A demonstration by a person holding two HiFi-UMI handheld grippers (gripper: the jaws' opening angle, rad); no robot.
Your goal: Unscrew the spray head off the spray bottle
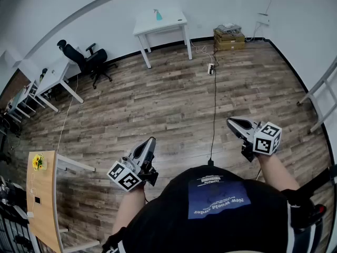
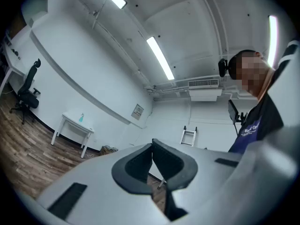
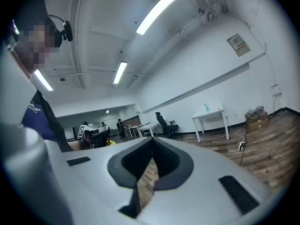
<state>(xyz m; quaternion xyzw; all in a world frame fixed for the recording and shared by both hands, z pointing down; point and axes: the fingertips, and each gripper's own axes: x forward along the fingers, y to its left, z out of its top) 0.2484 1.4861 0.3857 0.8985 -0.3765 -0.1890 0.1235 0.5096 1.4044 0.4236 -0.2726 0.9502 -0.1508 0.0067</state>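
left gripper (image 1: 151, 141): jaws pinched together, holding nothing | right gripper (image 1: 230, 122): same deal, closed and empty | spray bottle (image 1: 158, 16): way off on the white table (image 1: 174, 21)

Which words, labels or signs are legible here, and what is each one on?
"New world order": upside down in the head view, on the blue print of the person's shirt.
Smaller line next to it on the same print: too small to read.
Wall sign: too small to read.
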